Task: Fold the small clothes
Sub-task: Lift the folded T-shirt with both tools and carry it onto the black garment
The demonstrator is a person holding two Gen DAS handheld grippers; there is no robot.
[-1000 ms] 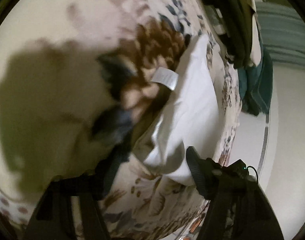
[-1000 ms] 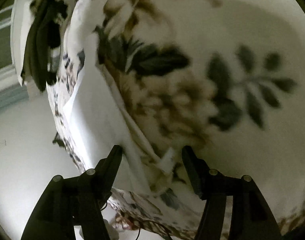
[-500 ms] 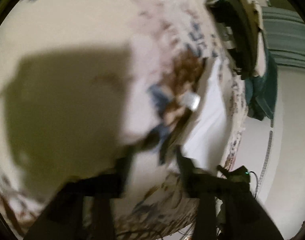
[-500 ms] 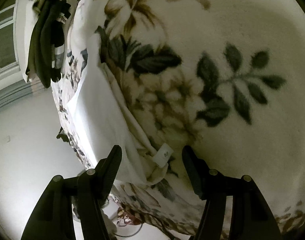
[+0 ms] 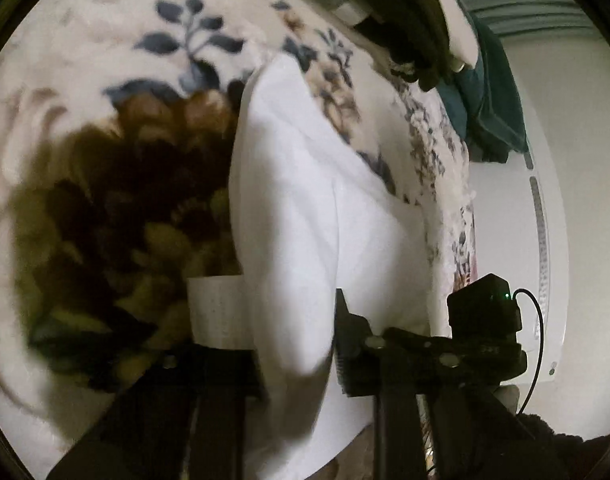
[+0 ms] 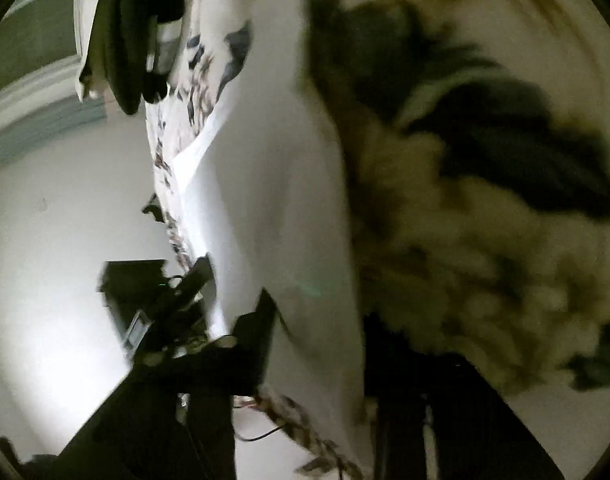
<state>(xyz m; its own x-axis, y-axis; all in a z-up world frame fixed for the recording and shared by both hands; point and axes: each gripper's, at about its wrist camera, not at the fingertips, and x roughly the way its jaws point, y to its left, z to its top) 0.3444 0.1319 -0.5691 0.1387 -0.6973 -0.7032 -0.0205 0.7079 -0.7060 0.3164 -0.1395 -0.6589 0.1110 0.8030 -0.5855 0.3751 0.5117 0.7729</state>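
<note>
A small white garment lies on a floral fleece blanket near the blanket's edge, seen from both wrist cameras in dim light. The cloth is plain white and smooth, folded into a long narrow shape with a crease running down it; its far end tapers toward the blanket's blue leaf print, while the near end runs down between the fingers of each claw. A white care label sticks out from the garment's left edge in the left view — just above the left claw's left finger.

The left claw sits with the white cloth between its fingers; the right finger shows its ribbed pad against the fabric, but the left finger is dark and blurred, so whether the grip is closed cannot be told. In the right view, the right claw likewise has the garment passing between its fingers, one finger lying against the cloth — the picture is too blurred to tell whether it is clamped.

At the blanket's far edge hangs a pile of dark clothes, with a teal cloth beside it.
</note>
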